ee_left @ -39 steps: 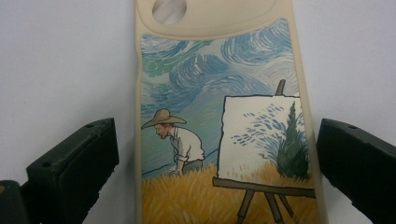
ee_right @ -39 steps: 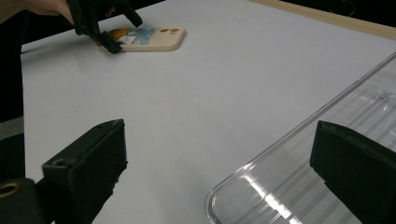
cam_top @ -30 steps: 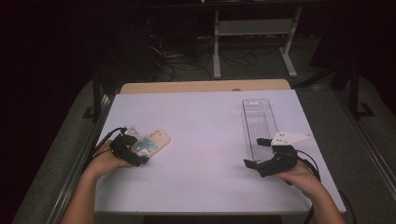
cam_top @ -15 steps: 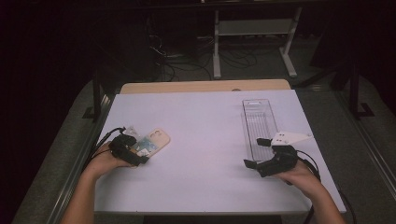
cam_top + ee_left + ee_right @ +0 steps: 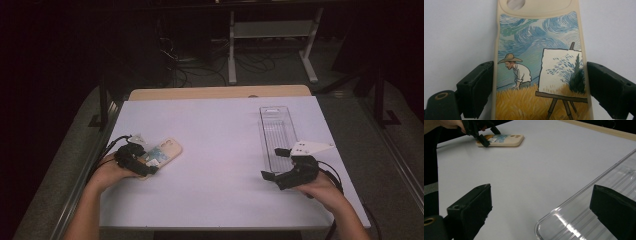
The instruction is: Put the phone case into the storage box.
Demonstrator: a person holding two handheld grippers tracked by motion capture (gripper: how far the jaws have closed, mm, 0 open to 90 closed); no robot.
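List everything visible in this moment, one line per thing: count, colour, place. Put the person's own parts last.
phone case: one, cream rim with a painted scene of a man in a straw hat at an easel, lying flat on the table's left side, between the left gripper's jaws.
clear tray: one, transparent, long and narrow, on the table's right side.
table: one, white top with a wooden strip along the far edge.
metal stand: one, light grey, on the floor beyond the table.
cables: several, black, on the floor beyond the table.
left gripper: one, black, jaws either side of the phone case; a narrow gap shows at one jaw.
right gripper: one, black, open, near the clear tray's near end.
forearms: two, bare, entering from the bottom edge.
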